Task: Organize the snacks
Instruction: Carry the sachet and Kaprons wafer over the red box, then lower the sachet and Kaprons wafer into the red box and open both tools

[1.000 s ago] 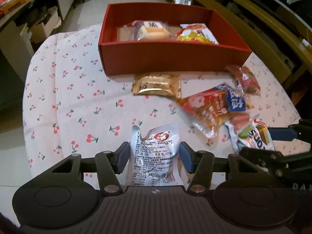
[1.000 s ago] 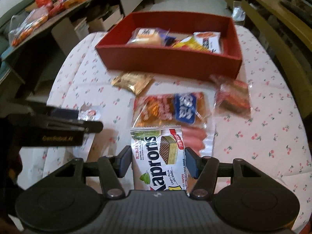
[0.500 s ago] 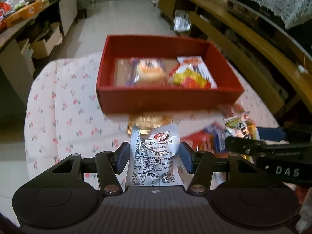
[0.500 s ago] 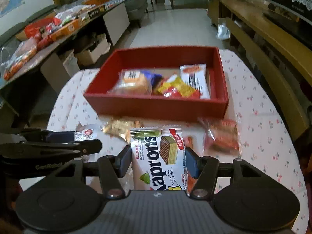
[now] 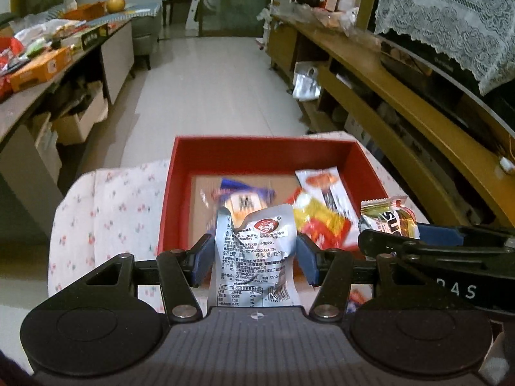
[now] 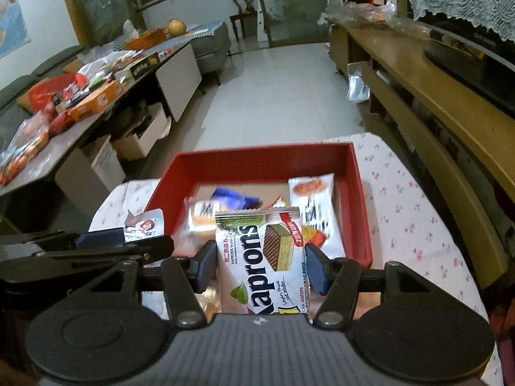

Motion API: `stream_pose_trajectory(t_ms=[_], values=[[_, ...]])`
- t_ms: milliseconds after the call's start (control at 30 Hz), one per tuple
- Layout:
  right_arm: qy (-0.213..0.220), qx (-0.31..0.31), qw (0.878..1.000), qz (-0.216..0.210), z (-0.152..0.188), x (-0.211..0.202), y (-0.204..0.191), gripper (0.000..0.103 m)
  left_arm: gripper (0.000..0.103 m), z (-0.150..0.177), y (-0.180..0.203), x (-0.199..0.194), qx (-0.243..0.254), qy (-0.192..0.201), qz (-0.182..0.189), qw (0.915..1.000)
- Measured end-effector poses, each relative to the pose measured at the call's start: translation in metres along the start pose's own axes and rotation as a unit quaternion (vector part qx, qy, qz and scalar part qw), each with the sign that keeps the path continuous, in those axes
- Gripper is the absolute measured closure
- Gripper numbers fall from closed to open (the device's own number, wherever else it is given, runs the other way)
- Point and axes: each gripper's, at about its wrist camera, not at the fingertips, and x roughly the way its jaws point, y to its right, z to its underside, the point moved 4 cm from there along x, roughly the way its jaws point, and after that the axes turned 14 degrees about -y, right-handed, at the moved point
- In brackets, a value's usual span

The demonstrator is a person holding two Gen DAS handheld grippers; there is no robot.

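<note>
Carrying two packets at once, we have the left gripper [image 5: 254, 259] clamped on a silver pouch [image 5: 254, 257] and the right gripper [image 6: 260, 265] clamped on a wafer pack [image 6: 262, 260], both held in the air at the near edge of the red box [image 5: 167, 206]. Snacks already lie inside: a bun packet [image 5: 244, 204] towards the left, a white sachet [image 5: 322, 189] on the right. To do this well, we should bring each packet fully past the near wall, aim the pouch at the bare cardboard floor on the left, keep the two grippers apart, and let go low so nothing bounces out.
</note>
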Motion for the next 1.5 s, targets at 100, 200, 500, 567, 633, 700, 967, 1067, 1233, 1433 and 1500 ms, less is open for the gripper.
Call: stream_pose_trajectory(t_ms=[100, 200, 500, 567, 633, 700, 967, 1067, 1233, 1433, 1500], values=[[0.006, 0.004, 1.000, 0.007, -0.018, 0.007, 0.004, 0.038, 0.040, -0.014, 0.000, 0.007, -0.005, 0.006, -0.003, 1.0000], [0.008, 0.009, 1.000, 0.015, -0.035, 0.018, 0.010, 0.038, 0.041, -0.028, 0.000, 0.018, -0.008, 0.008, -0.010, 0.9999], [-0.015, 0.024, 0.999, 0.021, -0.074, 0.073, 0.029, 0.038, 0.041, -0.057, -0.008, 0.064, -0.026, -0.010, -0.018, 0.9994], [-0.025, 0.025, 0.999, 0.023, -0.077, 0.086, 0.031, 0.038, 0.041, -0.059, -0.009, 0.074, -0.030, -0.018, -0.022, 0.9992], [-0.037, 0.027, 0.999, 0.025, -0.078, 0.098, 0.034, 0.038, 0.041, -0.059, -0.010, 0.084, -0.032, -0.029, -0.026, 0.9987], [-0.046, 0.027, 0.998, 0.028, -0.078, 0.107, 0.035, 0.038, 0.041, -0.059, -0.012, 0.092, -0.036, -0.037, -0.026, 0.9983], [-0.049, 0.028, 0.998, 0.033, -0.080, 0.110, 0.038, 0.037, 0.037, -0.058, -0.013, 0.095, -0.039, -0.044, -0.027, 0.9979], [-0.043, 0.026, 0.998, 0.036, -0.082, 0.106, 0.036, 0.037, 0.033, -0.060, -0.014, 0.090, -0.042, -0.040, -0.025, 0.9980], [-0.028, 0.031, 0.999, 0.033, -0.082, 0.092, 0.037, 0.036, 0.025, -0.063, -0.015, 0.078, -0.045, -0.024, -0.018, 0.9985], [-0.027, 0.026, 0.999, 0.032, -0.076, 0.082, 0.035, 0.035, 0.024, -0.058, -0.018, 0.067, -0.045, -0.016, -0.017, 0.9987], [-0.030, 0.024, 0.999, 0.034, -0.071, 0.078, 0.034, 0.035, 0.024, -0.052, -0.018, 0.063, -0.043, -0.018, -0.015, 0.9988]])
